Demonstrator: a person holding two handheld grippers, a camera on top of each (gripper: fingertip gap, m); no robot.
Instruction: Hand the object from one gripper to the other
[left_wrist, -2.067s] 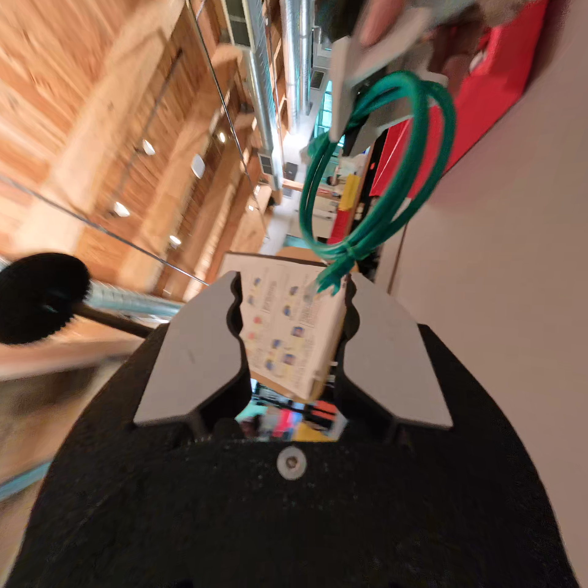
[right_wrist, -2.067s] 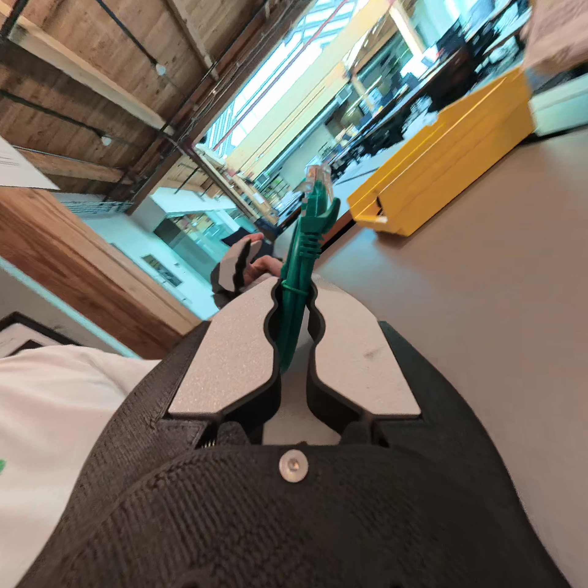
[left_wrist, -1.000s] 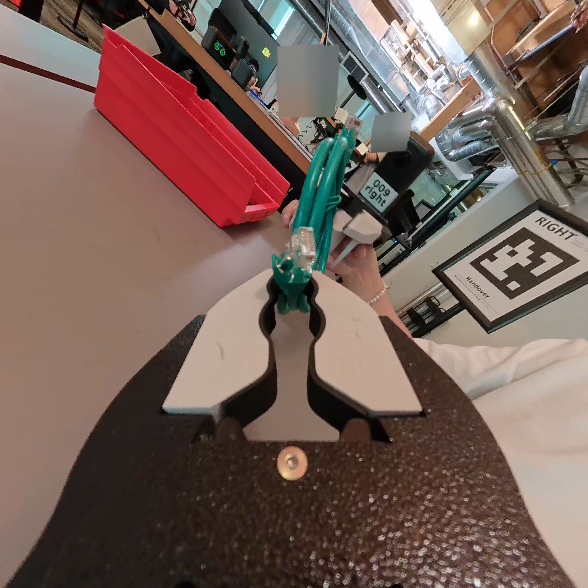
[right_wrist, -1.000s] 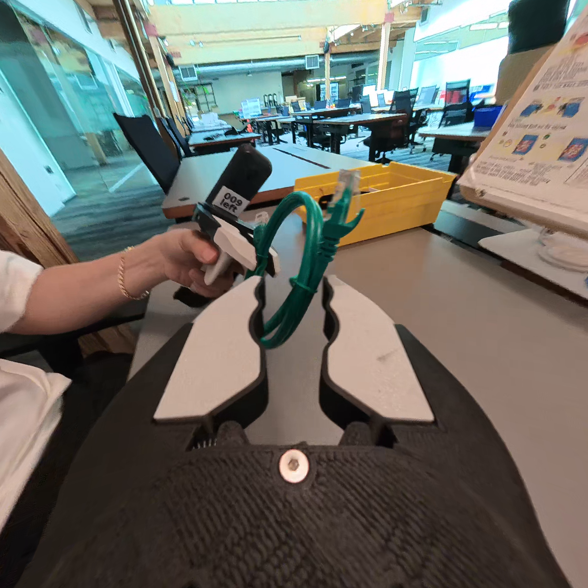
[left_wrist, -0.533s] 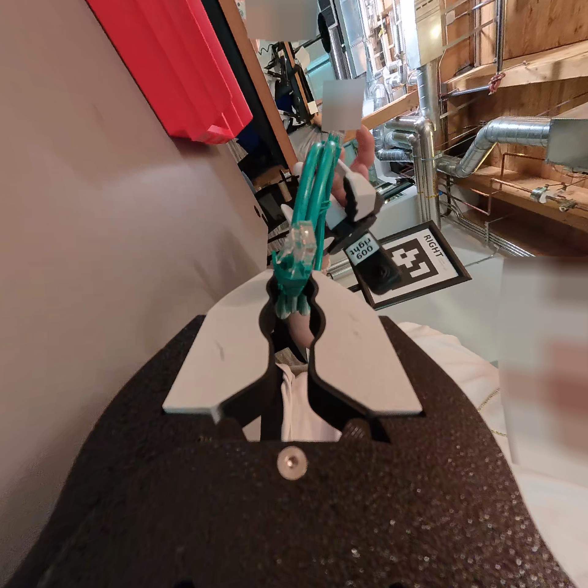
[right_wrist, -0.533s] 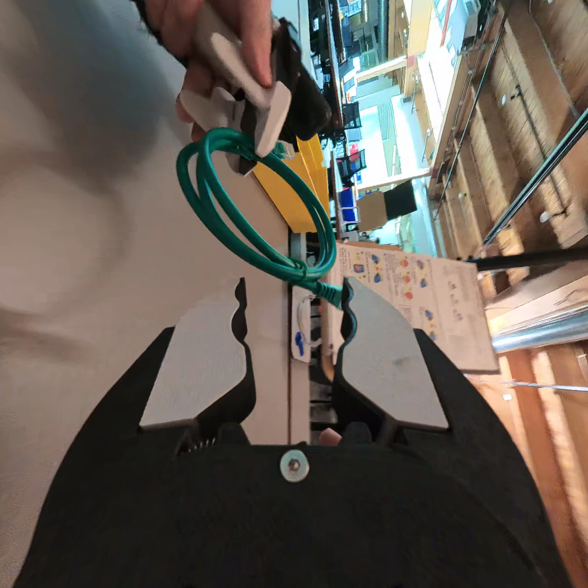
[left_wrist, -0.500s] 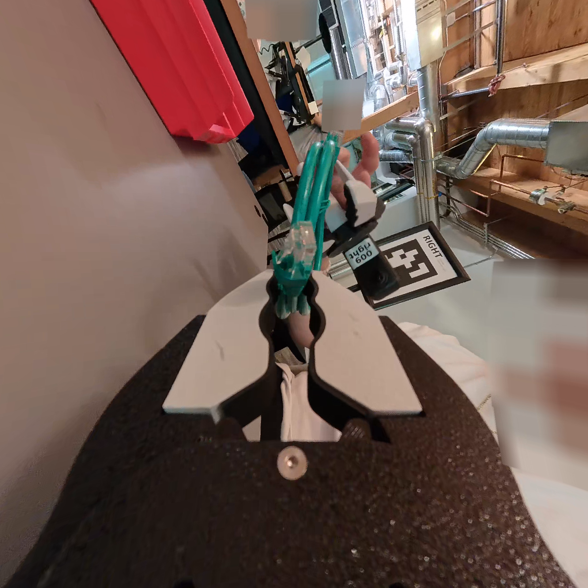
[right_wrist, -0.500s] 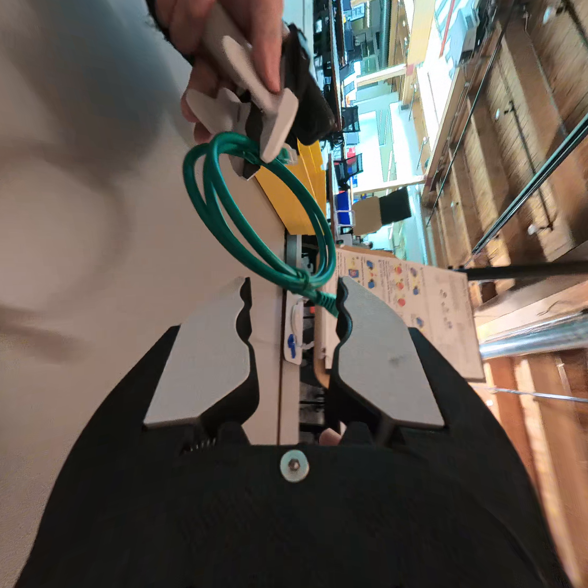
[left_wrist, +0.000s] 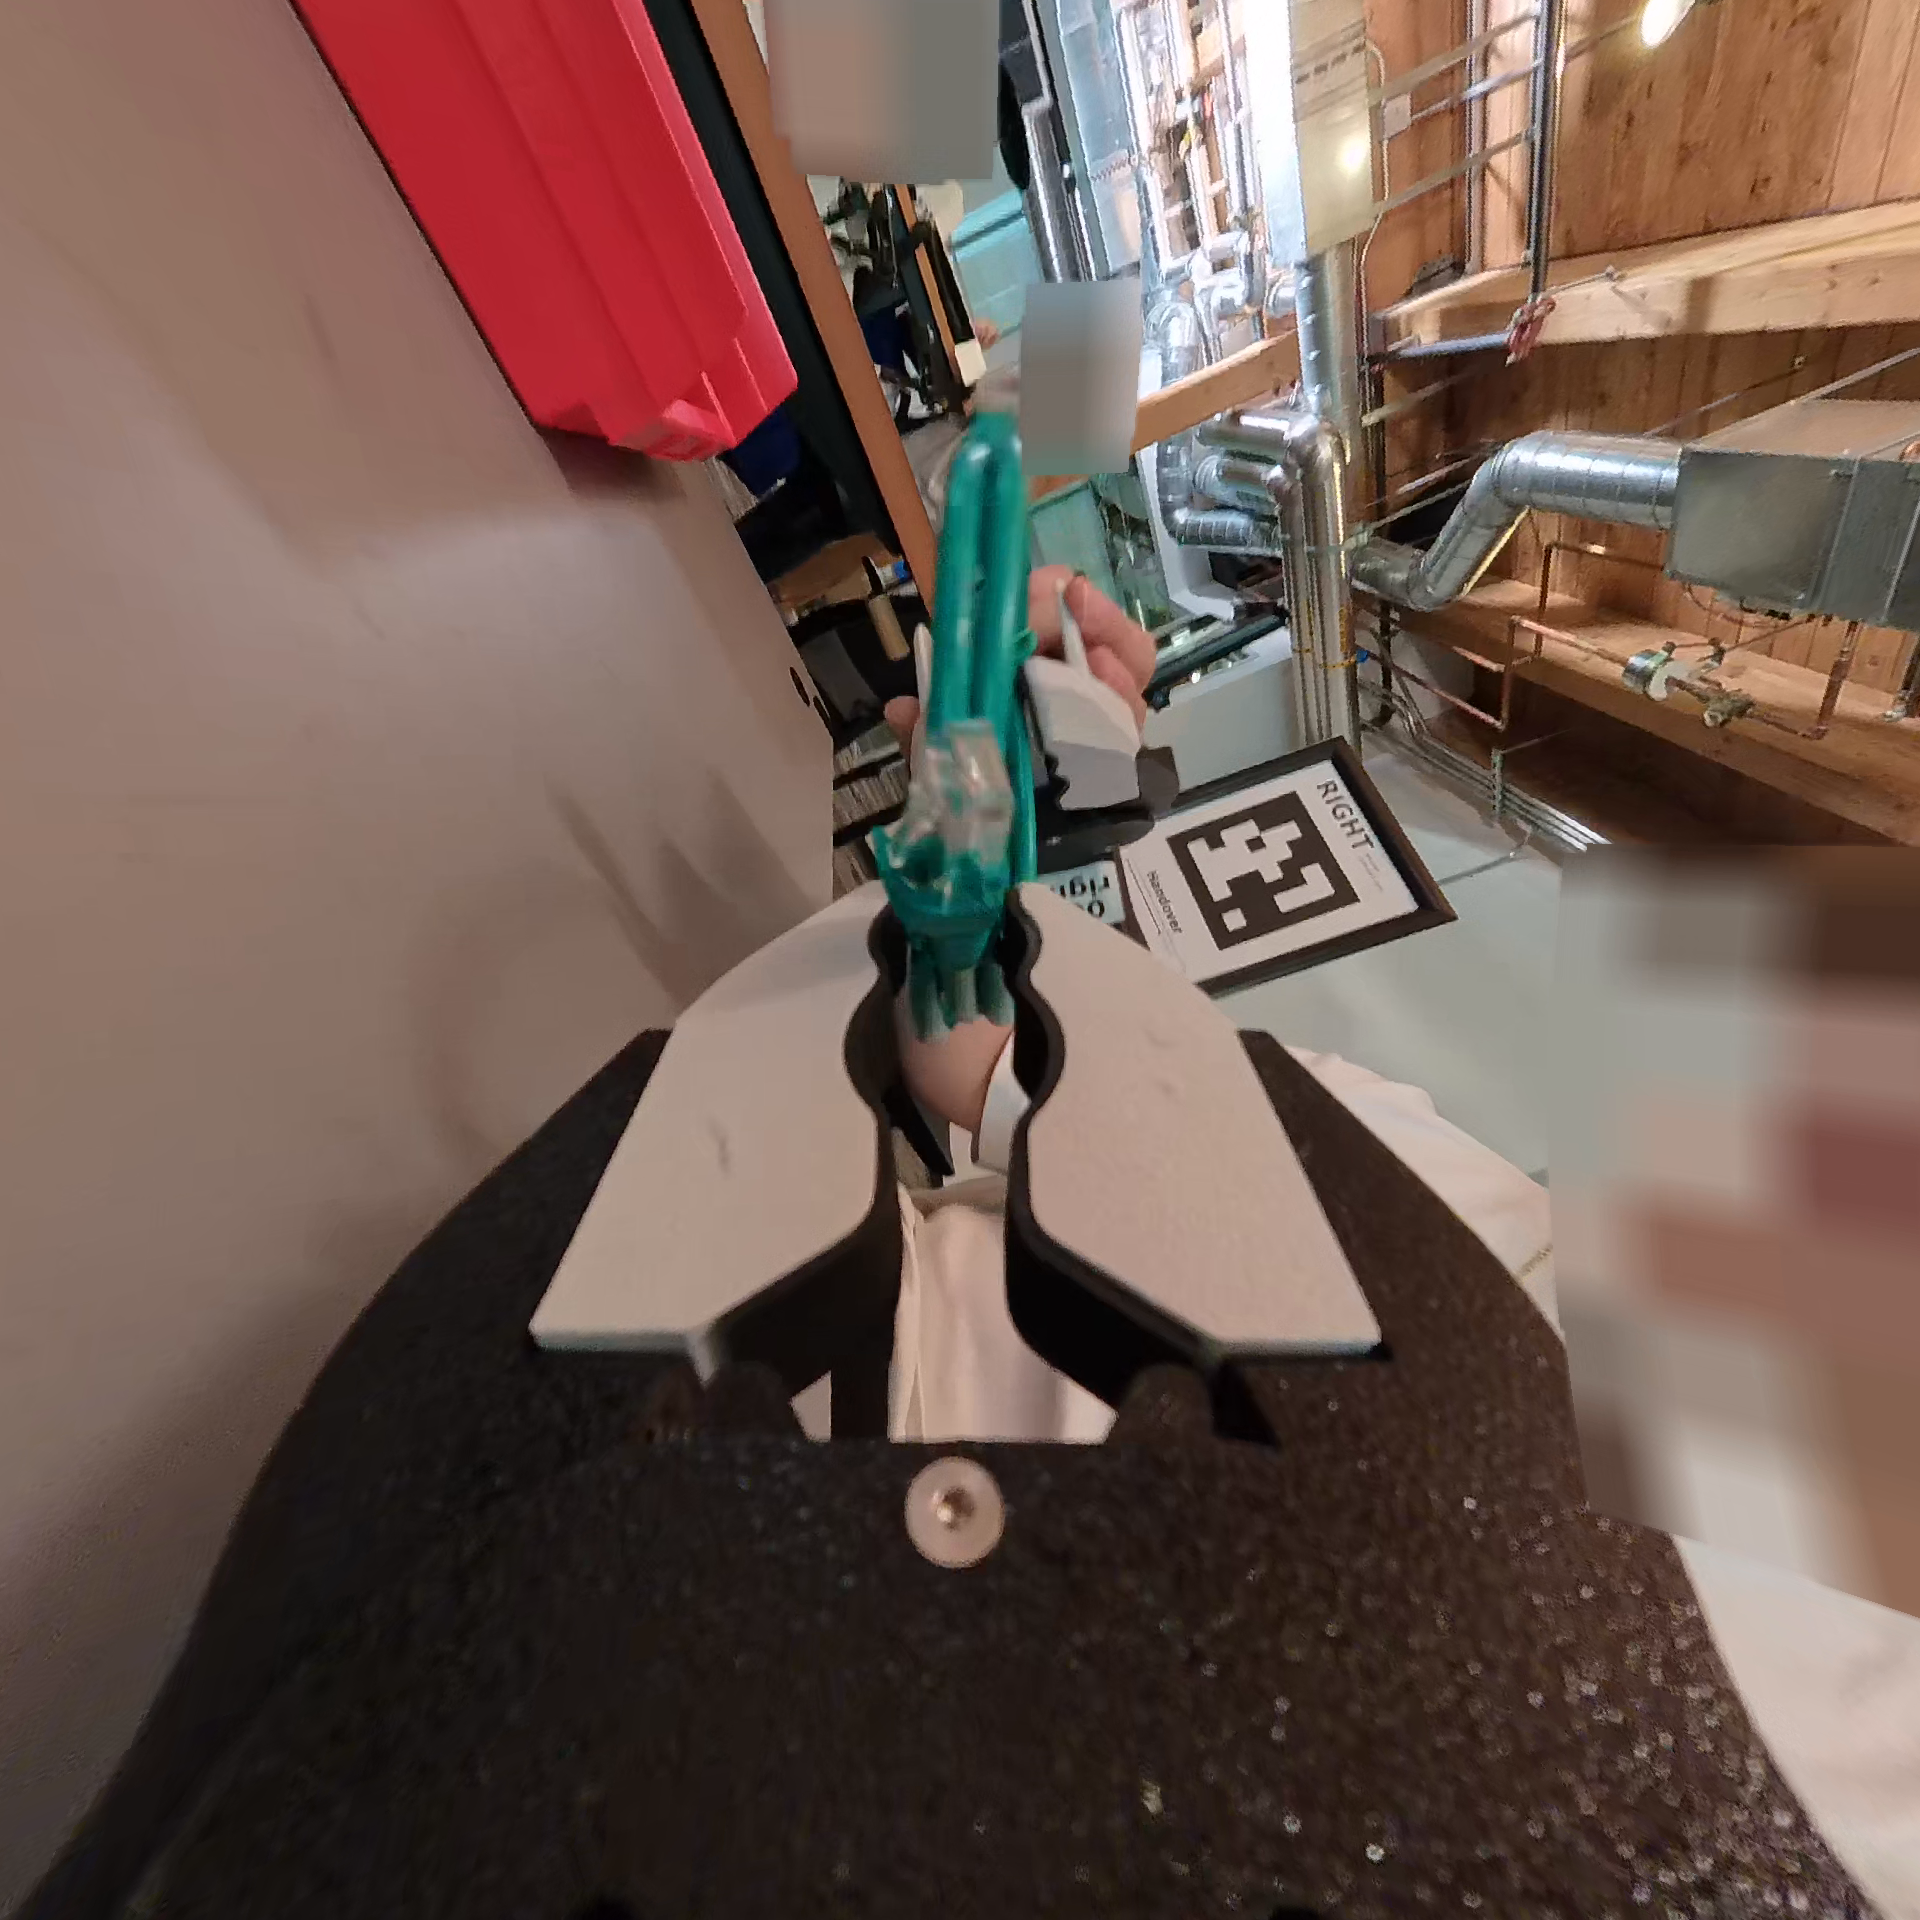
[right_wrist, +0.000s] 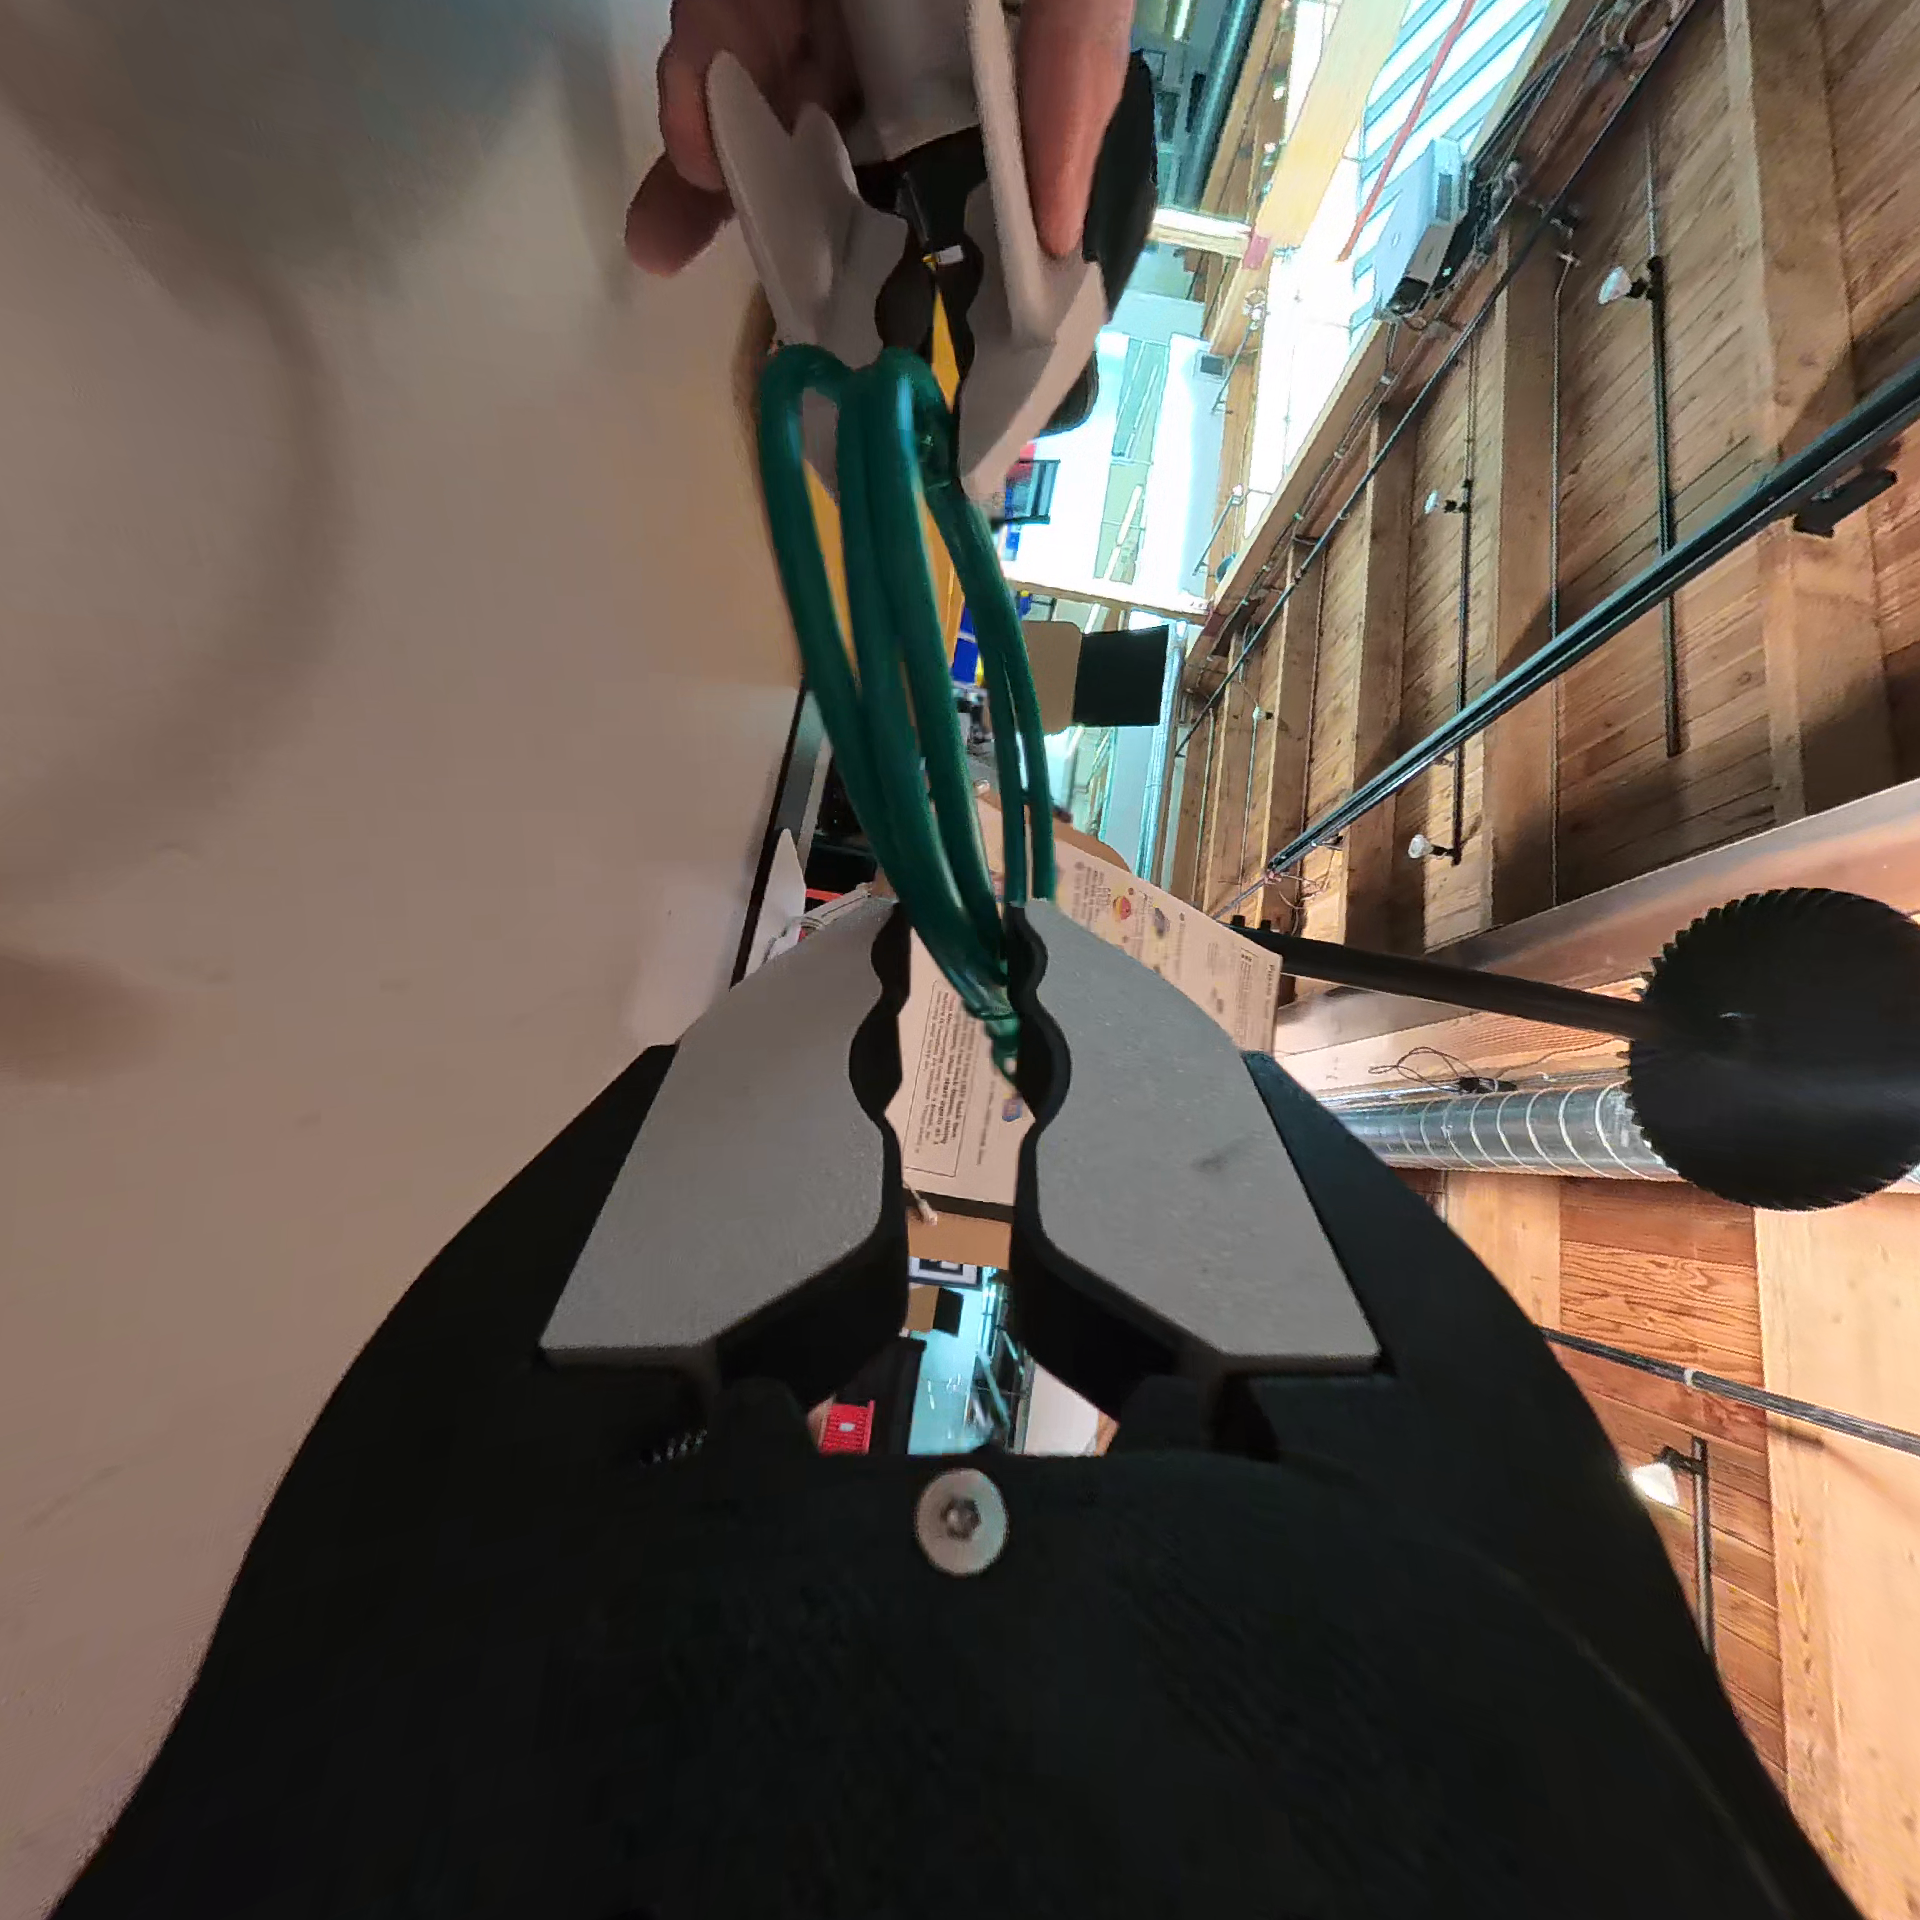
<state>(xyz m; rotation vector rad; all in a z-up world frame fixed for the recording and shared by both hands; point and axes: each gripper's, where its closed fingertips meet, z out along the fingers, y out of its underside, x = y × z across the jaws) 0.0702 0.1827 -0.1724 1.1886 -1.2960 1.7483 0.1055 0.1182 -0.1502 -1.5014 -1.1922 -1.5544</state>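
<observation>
Currently our left gripper (left_wrist: 948, 935) clamped on green ethernet cable (left_wrist: 971, 665) plug end, right gripper (right_wrist: 956, 971) jaws parted around its loop, red bin (left_wrist: 582, 208) beyond the cable.

In the left wrist view the red bin (left_wrist: 561, 208) runs off the upper left edge. Centre frame, the green cable (left_wrist: 977, 623) hides much of the right gripper (left_wrist: 1039, 717); whether its fingers touch the cable cannot be told.
</observation>
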